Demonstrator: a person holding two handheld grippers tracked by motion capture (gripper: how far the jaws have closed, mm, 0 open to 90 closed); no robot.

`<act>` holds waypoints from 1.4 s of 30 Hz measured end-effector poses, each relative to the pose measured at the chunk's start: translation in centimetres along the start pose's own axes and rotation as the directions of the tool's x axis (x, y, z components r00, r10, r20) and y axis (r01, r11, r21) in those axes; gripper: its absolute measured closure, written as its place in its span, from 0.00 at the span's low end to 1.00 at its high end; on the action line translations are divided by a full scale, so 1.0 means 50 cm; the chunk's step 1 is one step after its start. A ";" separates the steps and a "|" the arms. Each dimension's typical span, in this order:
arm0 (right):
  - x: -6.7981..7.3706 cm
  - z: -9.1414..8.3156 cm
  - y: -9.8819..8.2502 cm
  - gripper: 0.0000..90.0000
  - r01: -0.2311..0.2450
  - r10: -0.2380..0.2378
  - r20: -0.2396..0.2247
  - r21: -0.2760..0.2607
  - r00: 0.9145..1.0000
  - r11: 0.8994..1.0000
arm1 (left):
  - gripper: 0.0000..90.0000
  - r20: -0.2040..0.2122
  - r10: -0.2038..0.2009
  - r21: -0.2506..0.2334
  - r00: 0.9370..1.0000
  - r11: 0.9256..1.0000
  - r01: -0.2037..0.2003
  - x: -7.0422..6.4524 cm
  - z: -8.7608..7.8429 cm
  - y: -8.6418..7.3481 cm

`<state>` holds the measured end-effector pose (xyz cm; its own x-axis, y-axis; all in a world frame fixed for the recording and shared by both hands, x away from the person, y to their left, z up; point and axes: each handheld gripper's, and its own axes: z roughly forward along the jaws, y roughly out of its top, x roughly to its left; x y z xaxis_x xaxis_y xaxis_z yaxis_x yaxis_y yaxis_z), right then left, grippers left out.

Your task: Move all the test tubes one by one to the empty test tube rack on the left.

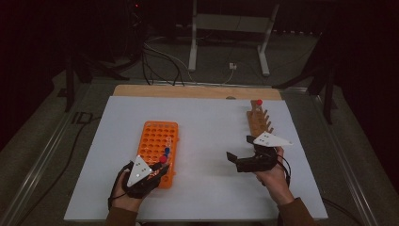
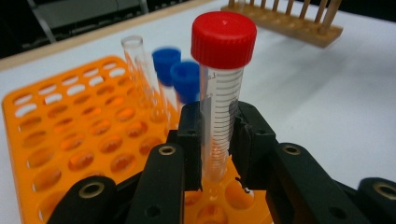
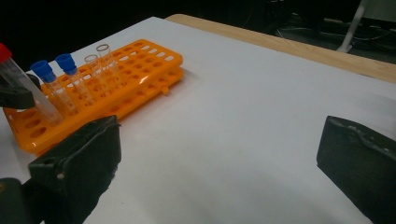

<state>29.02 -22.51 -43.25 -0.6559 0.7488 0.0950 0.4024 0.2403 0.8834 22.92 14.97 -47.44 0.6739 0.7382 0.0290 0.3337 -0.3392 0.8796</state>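
My left gripper is shut on a clear graduated tube with a red cap, gripping it low on its body. The tube's lower end meets a hole at the near end of the orange rack. In the high view the left gripper sits at the rack's near right corner, with the red cap above it. Two blue-capped tubes and an uncapped clear tube stand in the rack just behind. My right gripper hovers open over the white surface, with nothing between its jaws.
A wooden peg rack stands at the back right with a red-topped piece at its far end. From the right gripper view the orange rack lies at the left, holding two uncapped tubes. The white mat covers the table.
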 end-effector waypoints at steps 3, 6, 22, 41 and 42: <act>0.001 0.001 0.000 0.00 0.002 -0.002 -0.003 0.002 1.000 1.000 | 0.83 -0.001 0.008 0.032 1.000 0.999 -0.008 -0.002 0.008 -0.004; 0.001 0.001 0.000 0.00 0.002 -0.002 -0.005 0.001 1.000 1.000 | 0.83 -0.003 0.024 0.067 1.000 0.997 -0.024 -0.007 0.017 -0.008; -0.007 0.001 0.000 0.00 -0.005 0.005 -0.007 0.003 1.000 1.000 | 0.67 -0.008 0.007 0.114 1.000 0.993 -0.006 -0.001 0.026 -0.013; -0.064 -0.011 0.035 0.00 -0.008 0.010 0.074 -0.028 0.997 1.000 | 0.19 -0.031 -0.138 -0.081 0.990 0.988 0.135 0.041 -0.017 0.002; -0.071 -0.012 0.039 0.00 -0.011 0.013 0.081 -0.033 0.997 0.999 | 0.18 -0.032 -0.147 -0.090 0.989 0.985 0.144 0.043 -0.019 0.002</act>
<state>31.72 -25.06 -41.57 -0.5966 0.7995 0.0695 0.3883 0.2119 0.8968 23.79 17.07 -46.83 0.5961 0.7983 -0.0856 0.3662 -0.1754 0.9139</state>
